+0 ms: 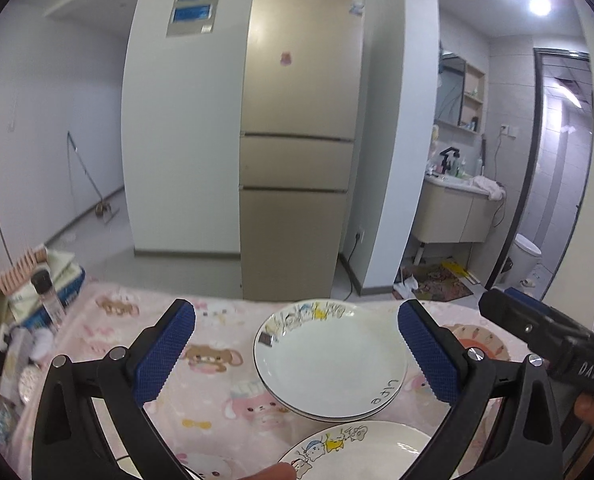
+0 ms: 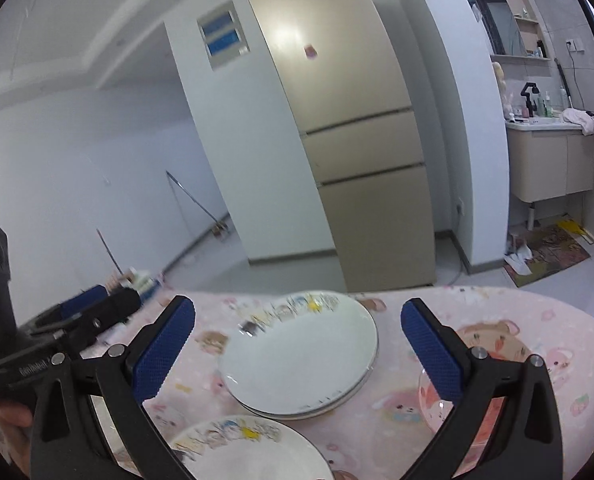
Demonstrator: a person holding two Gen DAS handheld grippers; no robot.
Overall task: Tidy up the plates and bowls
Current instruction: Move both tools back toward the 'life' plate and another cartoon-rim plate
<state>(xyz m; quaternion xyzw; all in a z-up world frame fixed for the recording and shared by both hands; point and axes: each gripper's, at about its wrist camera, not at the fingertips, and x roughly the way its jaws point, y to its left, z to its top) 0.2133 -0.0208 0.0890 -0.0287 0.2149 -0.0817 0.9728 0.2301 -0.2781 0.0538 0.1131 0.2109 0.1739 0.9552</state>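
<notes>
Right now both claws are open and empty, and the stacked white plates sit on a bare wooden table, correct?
Not quite: the stacked plates sit on a pink cartoon-print cloth, not bare wood, as the left wrist view shows. The left claw and right claw are open and empty.

**Plates ahead of both grippers**

On the table (image 1: 217,432), a stack of plates (image 1: 331,360) lay ahead of the left gripper (image 1: 296,344), between its wide-apart fingers. A single plate (image 1: 361,452) lay nearer, just below the stack. The right gripper (image 1: 545,336) was off to the right. A fridge (image 1: 301,140) stood beyond the table. Clutter (image 1: 29,312) sat far left. Seen from the right gripper (image 2: 297,344), a glass dish (image 2: 437,404) lay right of the stack (image 2: 297,356).
</notes>
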